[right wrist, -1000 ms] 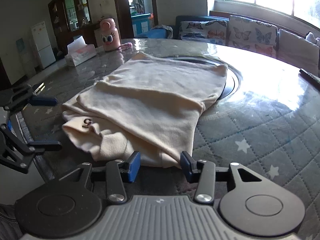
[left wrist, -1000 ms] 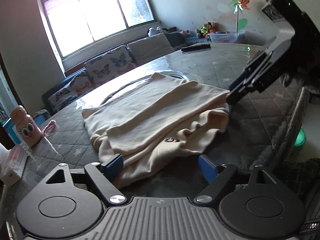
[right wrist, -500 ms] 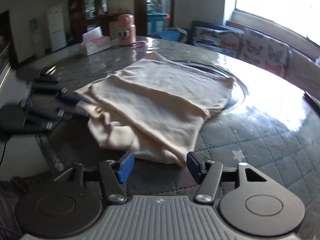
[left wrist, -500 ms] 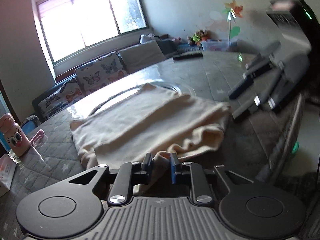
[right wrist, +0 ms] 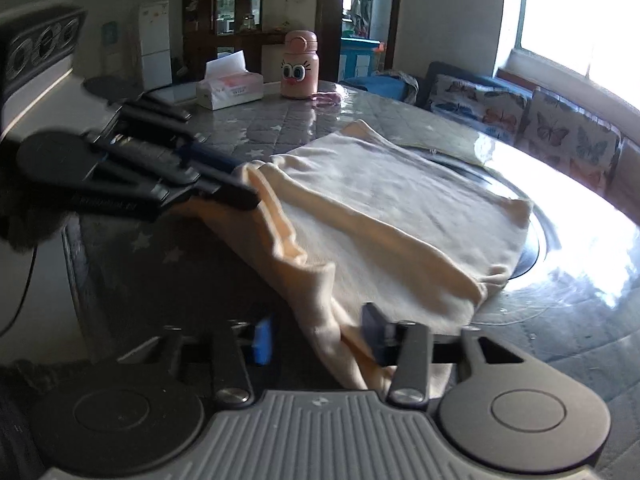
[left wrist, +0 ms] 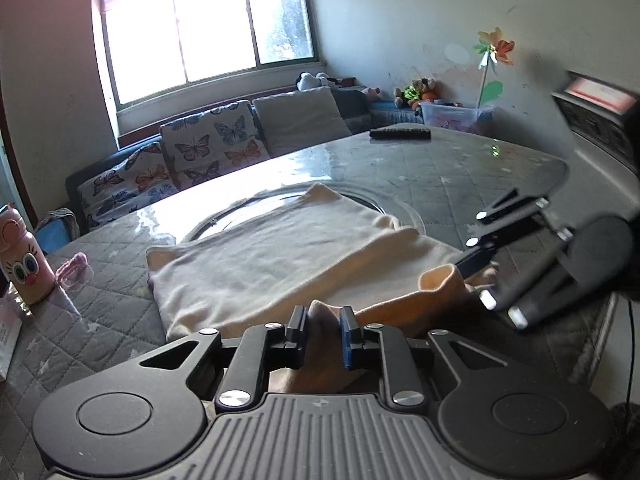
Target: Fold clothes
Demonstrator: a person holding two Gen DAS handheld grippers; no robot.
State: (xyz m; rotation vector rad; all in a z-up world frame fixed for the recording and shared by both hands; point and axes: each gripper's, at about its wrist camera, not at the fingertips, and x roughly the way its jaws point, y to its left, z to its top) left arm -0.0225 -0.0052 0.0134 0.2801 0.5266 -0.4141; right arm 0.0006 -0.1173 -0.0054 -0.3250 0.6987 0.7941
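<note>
Cream garment point(left wrist: 280, 256) is lying partly folded on the grey quilted table point(left wrist: 460, 168), its far edge reaching over a round glass turntable point(right wrist: 536, 240) at the table's middle. Near edge of the garment is being lifted off the table at two points.

Left gripper point(left wrist: 323, 330) is pinching a bunched fold of the near hem; the cloth is sitting squeezed between the blue pads, though the jaws are easing apart slightly. From the right wrist view the left gripper point(right wrist: 240, 196) is showing at left, its tips gripping a raised corner of the cloth.

Right gripper point(right wrist: 316, 336) is closing, with a hanging fold of the garment between its jaws. The fold is lying against the right pad; the left pad is standing clear with a gap, and that part is motion-blurred. From the left wrist view the right gripper point(left wrist: 472, 260) is blurred and sitting at the lifted orange-tinted cloth edge, so exact contact there is hard to tell.

Pink cartoon bottle point(right wrist: 299, 65) is standing on the far side of the table, tissue box point(right wrist: 229, 87) just beside it. Black remote point(left wrist: 400, 133) is lying near the opposite rim. Butterfly cushions point(left wrist: 208, 148) are lining a sofa under the window point(left wrist: 208, 28).
</note>
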